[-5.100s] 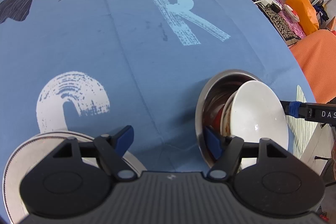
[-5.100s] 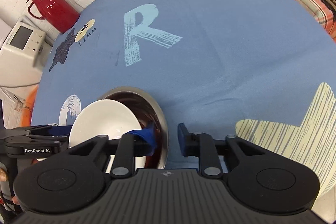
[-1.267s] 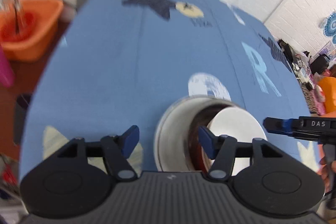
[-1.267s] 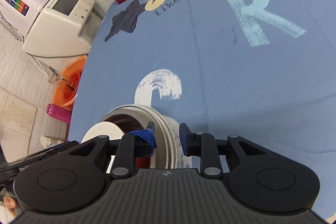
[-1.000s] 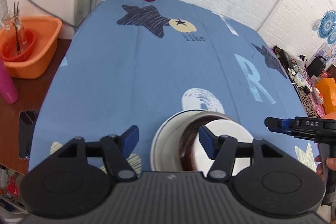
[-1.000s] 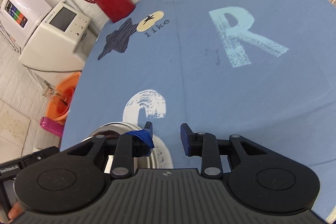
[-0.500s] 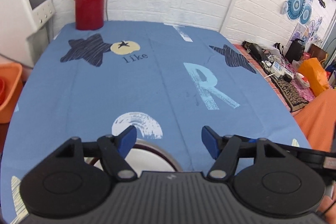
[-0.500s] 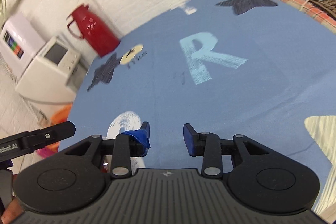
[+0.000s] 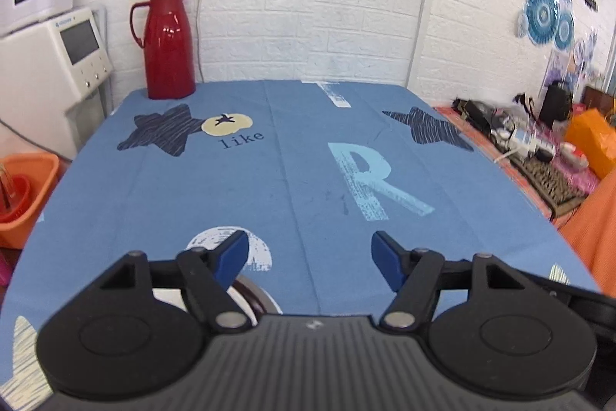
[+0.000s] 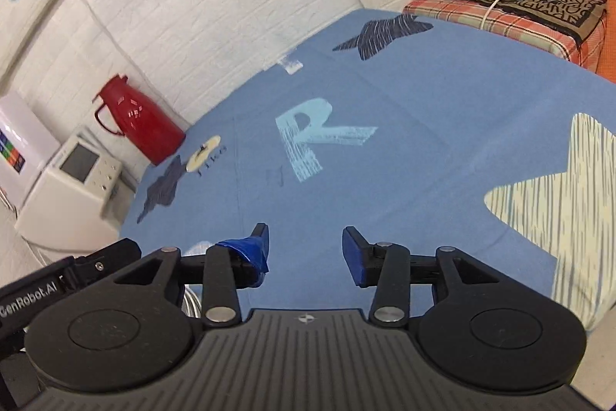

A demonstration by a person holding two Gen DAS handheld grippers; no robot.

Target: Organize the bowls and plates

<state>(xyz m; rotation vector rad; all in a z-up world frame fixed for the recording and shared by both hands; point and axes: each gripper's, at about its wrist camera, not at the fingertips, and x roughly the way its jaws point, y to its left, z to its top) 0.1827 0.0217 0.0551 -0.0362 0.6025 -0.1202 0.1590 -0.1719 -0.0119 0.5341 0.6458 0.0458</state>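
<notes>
Hovering over blue tabletop (image 9: 292, 180) | left hand-held gripper (image 9: 310, 255): fingers apart, empty | right hand-held gripper (image 10: 306, 251): fingers apart, empty | stacked bowls (image 9: 250, 295): metal rim with white inside, near tabletop edge, mostly hidden beneath left gripper | red thermos (image 9: 167, 43): upright, far left corner.

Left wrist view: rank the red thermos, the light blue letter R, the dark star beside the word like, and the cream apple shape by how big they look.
1. Red thermos
2. Letter R, close to the thermos in height, so those two are unsure
3. Dark star
4. Cream apple shape, clearly smallest

The thermos stands farthest away, so this is apparent size only.
</notes>
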